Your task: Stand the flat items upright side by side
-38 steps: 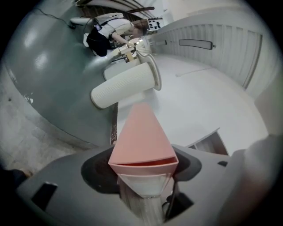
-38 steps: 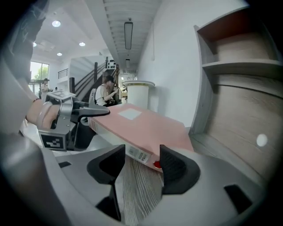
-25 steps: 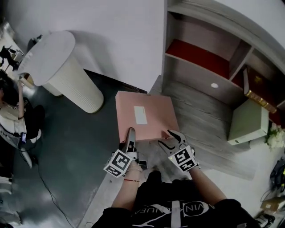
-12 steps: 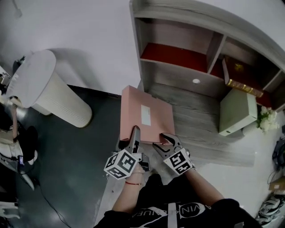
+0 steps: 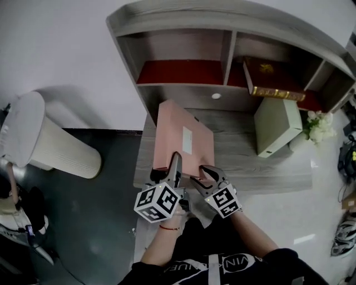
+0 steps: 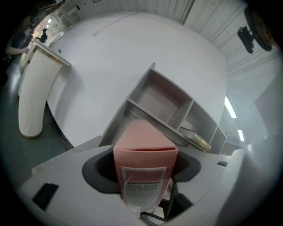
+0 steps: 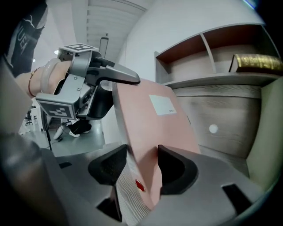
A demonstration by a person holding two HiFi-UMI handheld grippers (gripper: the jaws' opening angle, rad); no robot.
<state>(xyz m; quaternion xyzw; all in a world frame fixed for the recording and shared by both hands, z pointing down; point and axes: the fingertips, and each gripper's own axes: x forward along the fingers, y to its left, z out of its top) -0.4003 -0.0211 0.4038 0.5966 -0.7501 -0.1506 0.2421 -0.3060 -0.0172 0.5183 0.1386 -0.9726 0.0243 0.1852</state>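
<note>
My left gripper [image 5: 174, 164] and right gripper [image 5: 204, 173] both clamp the pink file box [image 5: 183, 136], held tilted over the desk [image 5: 250, 172] mid-frame; nothing stands upright yet, and the green box [image 5: 278, 125] at right looks flat

An office-like room: grey wooden shelf unit [image 5: 183, 16] holding a book [image 5: 272, 78], white wall [image 5: 55, 50], ribbed white stand [image 5: 61, 153]

Pink file box [image 5: 173, 125], white label [image 5: 187, 140] on its broad face, tilted up off the desk [image 5: 245, 164], near end pinched in my left gripper [image 5: 174, 161] and right gripper [image 5: 207, 173], pale green box [image 5: 278, 125] well apart to its right, red gold-edged book [image 5: 272, 78] in the shelf [image 5: 183, 72] compartment above that.
</note>
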